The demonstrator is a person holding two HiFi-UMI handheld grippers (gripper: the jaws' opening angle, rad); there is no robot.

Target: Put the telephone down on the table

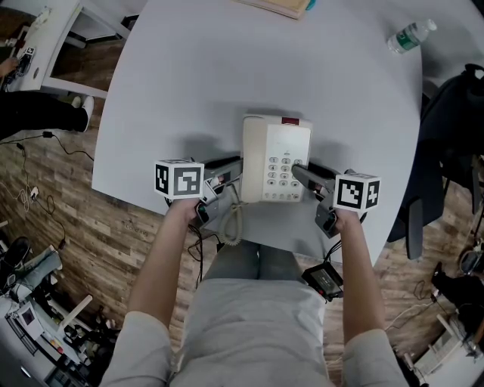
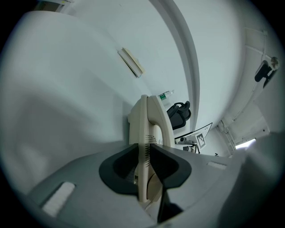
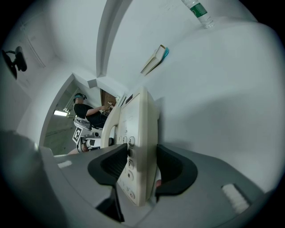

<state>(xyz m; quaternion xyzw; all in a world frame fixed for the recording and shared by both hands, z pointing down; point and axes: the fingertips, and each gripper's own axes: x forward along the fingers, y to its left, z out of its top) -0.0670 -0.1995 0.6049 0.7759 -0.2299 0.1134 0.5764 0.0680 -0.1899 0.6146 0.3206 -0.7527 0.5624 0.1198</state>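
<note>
telephone point(image 1: 276, 159): cream, push-button, face up over the near part of the grey desk point(image 1: 227, 68), close to the edge in front of the person. its handset point(image 1: 253, 155) sits in the cradle on the left side. its coiled cord point(image 1: 233, 219) hangs off the near edge of the desk toward the person's lap.

left claw point(image 1: 233, 169): clenched on the telephone. the left gripper view shows the thin left-hand rim of the telephone point(image 2: 149, 129) standing between the two dark pads, with both pads against it.

right claw point(image 1: 300, 172): grasping the telephone from the opposite side. in the right gripper view one pad lies on the keypad face beside the number buttons and the other sits under the base (so the near end of the body is sandwiched top and bottom).

contact with the desk: with a pad under the base on each side, the near end is carried by the claws. whether the far end touches the desk cannot be told; a shadow lies close beneath it.

surroundings: a water bottle point(image 1: 408, 34) lies near the far right corner of the desk and a book point(image 1: 280, 6) lies at the far edge, both well apart from the telephone.
</note>
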